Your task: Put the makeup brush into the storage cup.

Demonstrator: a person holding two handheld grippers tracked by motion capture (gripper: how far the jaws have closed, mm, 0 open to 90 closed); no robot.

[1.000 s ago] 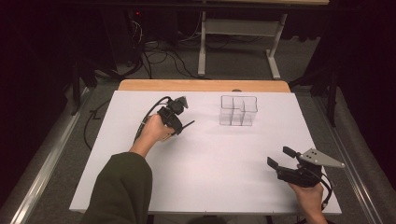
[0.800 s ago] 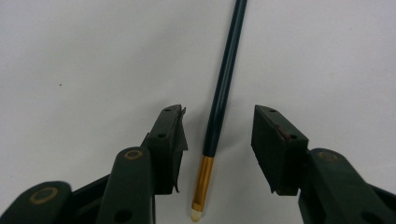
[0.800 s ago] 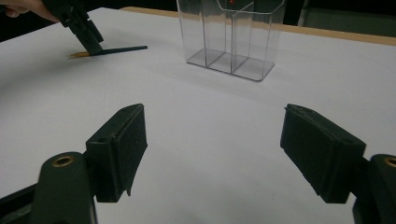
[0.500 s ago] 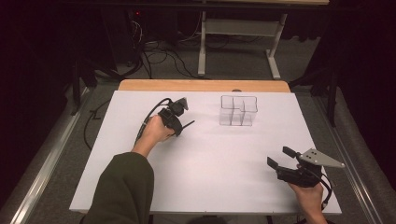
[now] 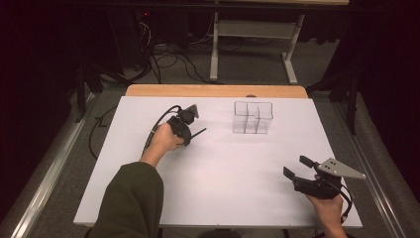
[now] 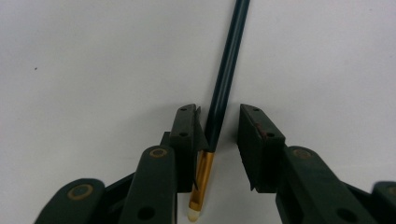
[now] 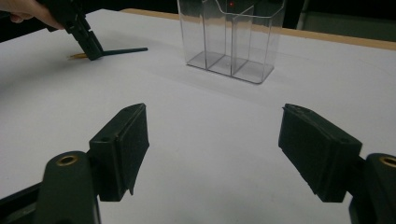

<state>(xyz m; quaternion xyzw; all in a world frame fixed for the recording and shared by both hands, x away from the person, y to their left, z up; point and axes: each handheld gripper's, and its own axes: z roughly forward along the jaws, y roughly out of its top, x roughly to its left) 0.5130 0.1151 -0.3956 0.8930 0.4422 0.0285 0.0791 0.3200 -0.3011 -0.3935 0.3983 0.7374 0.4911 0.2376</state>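
1. One pencil (image 6: 227, 70) is lying on the white table top (image 5: 213, 198) toward its far left part, dark green with a gold ferrule and a pale eraser tip; its upper end is running off the top edge of the left gripper view, and in the high view (image 5: 197, 133) just a thin dark stub is sticking out past the gripper.
2. The left gripper (image 6: 217, 130) is straddling the pencil near the ferrule; its jaws have just been closing, the pencil is leaning against one pad while a gap is remaining at the other, so the fingers are standing narrowly apart and not clamping yet.
3. The person's left hand (image 5: 161, 144) is covering most of that gripper's body in the high view (image 5: 190, 130), and a dark green sleeve (image 5: 131, 203) is running off the bottom edge.
4. The right gripper (image 5: 295, 167) is resting near the table's near right corner, jaws spread wide with nothing between them (image 7: 212, 149).
5. A clear plastic divided holder (image 5: 253, 118) is standing toward the far edge, right of centre, well apart from the pencil; its compartments are looking empty, though the glare is making that hard to confirm.
6. Beyond the table a wooden strip (image 5: 215, 90), grey floor, cables (image 5: 173, 64) and a metal table frame (image 5: 252, 44) are fading into darkness.
7. Compared with the earlier frames, both hands are sitting in the same spots.
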